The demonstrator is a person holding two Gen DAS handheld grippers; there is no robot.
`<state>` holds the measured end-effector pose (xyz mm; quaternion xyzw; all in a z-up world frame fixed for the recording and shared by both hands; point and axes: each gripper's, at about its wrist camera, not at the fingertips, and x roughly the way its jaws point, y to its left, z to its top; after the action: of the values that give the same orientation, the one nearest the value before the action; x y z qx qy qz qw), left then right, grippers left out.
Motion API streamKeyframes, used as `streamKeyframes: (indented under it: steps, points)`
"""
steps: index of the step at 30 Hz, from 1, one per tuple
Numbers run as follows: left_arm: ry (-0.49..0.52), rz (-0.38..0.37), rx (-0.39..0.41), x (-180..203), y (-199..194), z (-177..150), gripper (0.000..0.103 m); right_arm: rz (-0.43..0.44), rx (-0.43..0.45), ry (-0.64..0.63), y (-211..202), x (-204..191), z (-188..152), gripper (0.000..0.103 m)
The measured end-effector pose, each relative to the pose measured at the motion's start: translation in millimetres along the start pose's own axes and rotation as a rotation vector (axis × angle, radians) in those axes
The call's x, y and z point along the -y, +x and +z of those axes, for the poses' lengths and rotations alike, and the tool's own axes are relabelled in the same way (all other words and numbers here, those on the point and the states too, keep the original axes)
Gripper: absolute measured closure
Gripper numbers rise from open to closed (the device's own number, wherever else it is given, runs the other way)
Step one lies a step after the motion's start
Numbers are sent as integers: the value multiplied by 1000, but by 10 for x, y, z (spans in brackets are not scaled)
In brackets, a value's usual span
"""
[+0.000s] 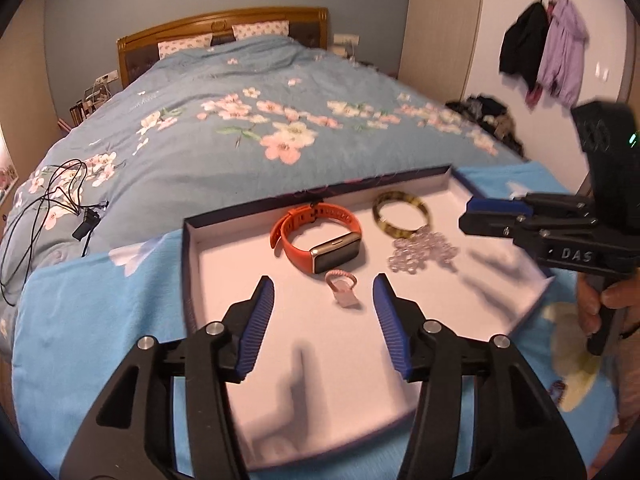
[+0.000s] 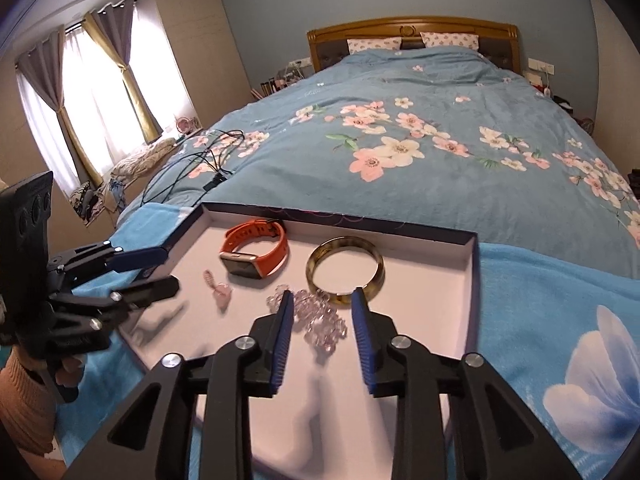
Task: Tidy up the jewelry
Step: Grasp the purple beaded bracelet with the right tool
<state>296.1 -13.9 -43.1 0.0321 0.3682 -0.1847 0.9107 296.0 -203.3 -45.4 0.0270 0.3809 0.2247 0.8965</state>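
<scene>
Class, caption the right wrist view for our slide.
Open right hand-held gripper above clear beads in a tray holding watch and bangle.

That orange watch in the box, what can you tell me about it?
The watch has an orange strap that looks rubbery, buckled into a loop, and a rectangular dark screen in a pale metallic case. It lies on its side on the white floor of the shallow, dark-rimmed box, near the far wall. Nothing grips it; a small pink ring lies just in front, apart from it.

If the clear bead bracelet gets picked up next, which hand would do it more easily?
Probably the right. Its open claw points straight at the beads, which lie just past its tips. The left claw is aimed at the small pink ring, farther from the beads.
</scene>
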Motion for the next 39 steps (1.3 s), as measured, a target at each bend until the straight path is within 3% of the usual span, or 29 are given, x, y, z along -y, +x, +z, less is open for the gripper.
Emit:
streamKeyframes:
  steps: [7,12,20,26,28,32,39]
  points:
    - [-29,-67,83,-60,-656,-314,49,48,33,-83,-474,-205,-254,63]
    - [-12,-94,70,46,-912,-661,48,59,14,-126,-733,-336,-588,62]
    - [7,-119,38,264,-1064,-1106,48,67,-85,-82,-853,-330,-1175,62]
    - [20,-126,24,397,-1074,-1238,48,78,-117,-71,-837,-408,-1416,63]
    - [18,-132,22,417,-1083,-1258,48,88,-122,-69,-845,-442,-1456,68]
    - [5,-142,18,420,-1103,-1304,47,99,-140,-79,-834,-506,-1498,96]
    - [3,-153,13,452,-1120,-1349,47,130,-65,-85,-1030,-583,-1430,98]
